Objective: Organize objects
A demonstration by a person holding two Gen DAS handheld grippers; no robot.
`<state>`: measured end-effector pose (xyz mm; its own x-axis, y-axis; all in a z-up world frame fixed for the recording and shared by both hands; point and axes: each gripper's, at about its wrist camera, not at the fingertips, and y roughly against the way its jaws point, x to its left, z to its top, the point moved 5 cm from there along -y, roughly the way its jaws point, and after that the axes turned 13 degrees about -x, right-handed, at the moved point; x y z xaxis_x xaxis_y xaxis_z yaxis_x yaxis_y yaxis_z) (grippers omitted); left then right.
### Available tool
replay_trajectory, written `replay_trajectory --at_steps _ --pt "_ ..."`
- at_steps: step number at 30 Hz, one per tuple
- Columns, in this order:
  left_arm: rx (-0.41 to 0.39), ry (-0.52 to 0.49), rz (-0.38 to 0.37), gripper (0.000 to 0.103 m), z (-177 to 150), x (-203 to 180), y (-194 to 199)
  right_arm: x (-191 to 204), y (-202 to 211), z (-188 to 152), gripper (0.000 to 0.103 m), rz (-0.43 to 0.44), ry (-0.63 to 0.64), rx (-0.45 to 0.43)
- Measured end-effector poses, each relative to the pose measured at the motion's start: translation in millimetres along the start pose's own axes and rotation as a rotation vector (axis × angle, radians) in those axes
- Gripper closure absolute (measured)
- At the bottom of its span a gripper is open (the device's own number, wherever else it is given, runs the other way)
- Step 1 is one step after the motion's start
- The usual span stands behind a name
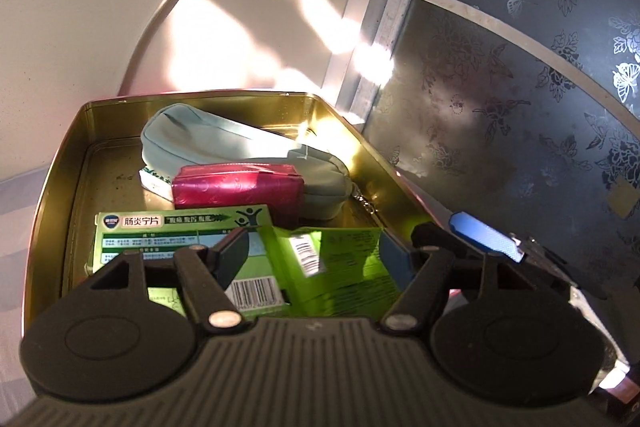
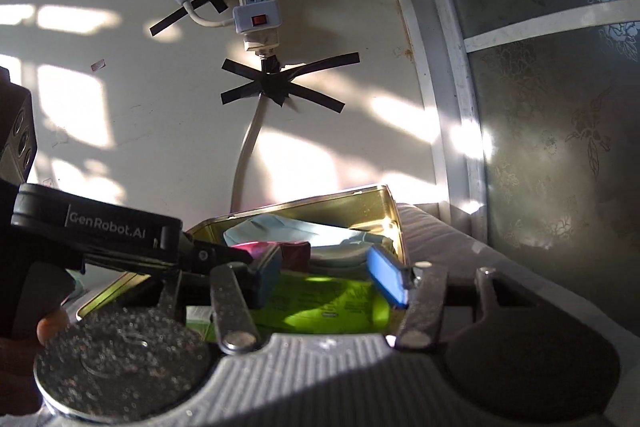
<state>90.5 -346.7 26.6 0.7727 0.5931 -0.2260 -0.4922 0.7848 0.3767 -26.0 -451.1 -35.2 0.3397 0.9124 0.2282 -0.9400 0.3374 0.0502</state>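
Sunlit wall behind gold tin (image 1: 60, 163): grey pouch (image 1: 224, 143), red pack (image 1: 236, 185), green boxes (image 1: 176, 227) inside. Left gripper (image 1: 316, 253) spread apart around blurred green packet (image 1: 340, 259); right gripper (image 2: 332, 277) parted, its contact unclear.

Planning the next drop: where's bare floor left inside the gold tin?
Free: the gold metal tin has bare floor along its left wall, beside the grey-green fabric pouch and above the green medicine box. Crowded: centre and right, where the magenta foil packet lies against the pouch, and the near edge, where the bright green carton sits between the left gripper fingers.
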Motion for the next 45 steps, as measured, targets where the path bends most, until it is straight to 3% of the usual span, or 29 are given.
replay_trajectory --at_steps 15,23,32,40,45 --pt "-0.111 -0.142 0.129 0.029 -23.1 6.8 74.1 45.2 36.0 -20.1 0.051 0.014 0.071 0.003" --pt "-0.059 -0.150 0.189 0.029 -60.3 26.0 98.6 70.5 54.6 -46.1 0.047 0.040 0.085 0.125" --pt "0.071 -0.129 0.326 0.029 -102.1 72.1 107.4 99.4 48.5 -89.5 0.046 0.064 0.117 0.358" --pt "0.029 -0.100 0.394 0.015 -116.3 105.8 131.4 123.3 52.3 -98.5 0.033 0.082 0.179 0.375" --pt "0.016 -0.090 0.408 0.015 -117.1 108.2 135.8 134.1 53.8 -101.0 0.032 0.079 0.194 0.373"
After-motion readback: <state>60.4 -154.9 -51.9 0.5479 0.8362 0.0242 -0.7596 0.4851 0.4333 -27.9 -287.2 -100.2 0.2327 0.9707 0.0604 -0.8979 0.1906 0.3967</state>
